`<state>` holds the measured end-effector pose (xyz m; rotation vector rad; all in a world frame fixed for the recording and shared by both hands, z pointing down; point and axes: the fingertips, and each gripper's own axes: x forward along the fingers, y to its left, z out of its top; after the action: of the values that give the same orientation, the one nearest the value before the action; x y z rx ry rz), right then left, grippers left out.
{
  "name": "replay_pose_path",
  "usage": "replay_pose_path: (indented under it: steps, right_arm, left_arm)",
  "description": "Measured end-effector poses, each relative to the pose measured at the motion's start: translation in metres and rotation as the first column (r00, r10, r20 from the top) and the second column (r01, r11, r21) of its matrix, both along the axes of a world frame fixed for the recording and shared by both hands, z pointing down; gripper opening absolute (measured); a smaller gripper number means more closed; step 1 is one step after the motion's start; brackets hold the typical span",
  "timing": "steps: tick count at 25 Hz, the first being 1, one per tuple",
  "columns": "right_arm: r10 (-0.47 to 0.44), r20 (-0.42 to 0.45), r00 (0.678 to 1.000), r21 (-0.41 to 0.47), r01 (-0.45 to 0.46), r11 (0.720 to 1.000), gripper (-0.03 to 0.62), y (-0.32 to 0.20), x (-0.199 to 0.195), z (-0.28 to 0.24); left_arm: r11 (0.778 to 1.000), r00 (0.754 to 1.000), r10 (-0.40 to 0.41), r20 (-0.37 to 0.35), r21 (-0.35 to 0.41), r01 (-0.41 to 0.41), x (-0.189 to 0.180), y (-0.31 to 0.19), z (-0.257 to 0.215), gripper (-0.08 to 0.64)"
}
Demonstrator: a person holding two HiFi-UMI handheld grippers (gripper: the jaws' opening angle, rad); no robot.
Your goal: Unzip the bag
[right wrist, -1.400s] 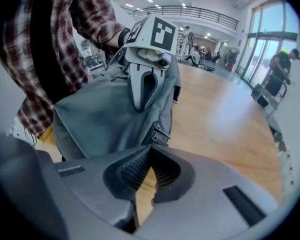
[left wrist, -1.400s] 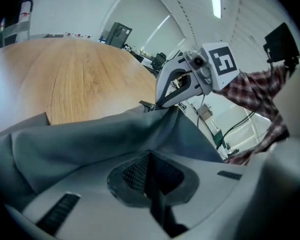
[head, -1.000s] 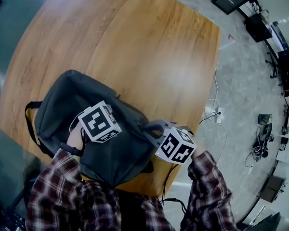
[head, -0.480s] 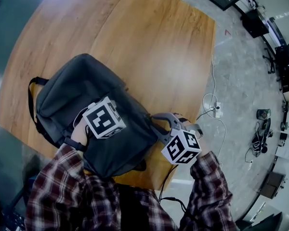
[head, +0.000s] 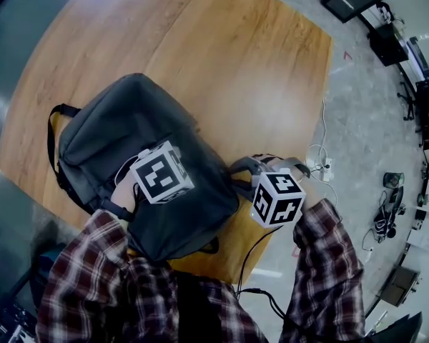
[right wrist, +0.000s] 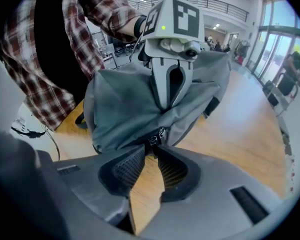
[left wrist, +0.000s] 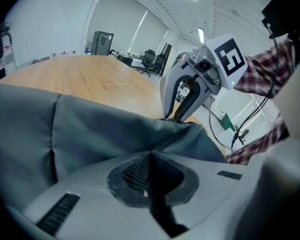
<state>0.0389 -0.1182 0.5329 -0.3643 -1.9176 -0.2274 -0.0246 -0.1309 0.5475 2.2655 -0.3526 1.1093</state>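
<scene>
Right gripper (right wrist: 151, 151), low in its own view, has its jaw tips nipped onto the small dark zip pull (right wrist: 158, 135) at the near edge of the dark grey fabric backpack (head: 121, 127), which lies at the lower left of the round wooden table (head: 222, 56). Left gripper (left wrist: 149, 156) is pressed together on a fold of its cloth. Unzipping looks about to start: the pull wants drawing along the zip while the left holds the cloth taut.

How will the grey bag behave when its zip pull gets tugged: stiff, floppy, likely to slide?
Probably floppy: the bag bunches into folds where the left claw pinches its cloth. It sags as if lightly filled, so it may slide on the smooth table toward the right claw, which grips the zip pull, unless held.
</scene>
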Motion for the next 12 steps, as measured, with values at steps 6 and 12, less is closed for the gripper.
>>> replay_pose_path:
  steps: [6, 12]
  right_arm:
    - [0.04, -0.075, 0.996, -0.197, -0.055, 0.979, 0.023, 0.004, -0.002, 0.001]
    - [0.164, -0.043, 0.985, -0.273, -0.17, 0.947, 0.018, -0.003, -0.002, -0.002]
  left_arm:
    - [1.0, 1.0, -0.007, -0.003, -0.003, 0.007, 0.001, 0.0, 0.001, 0.009]
    - [1.0, 1.0, -0.013, -0.007, -0.007, 0.013, 0.0, 0.0, 0.0, 0.009]
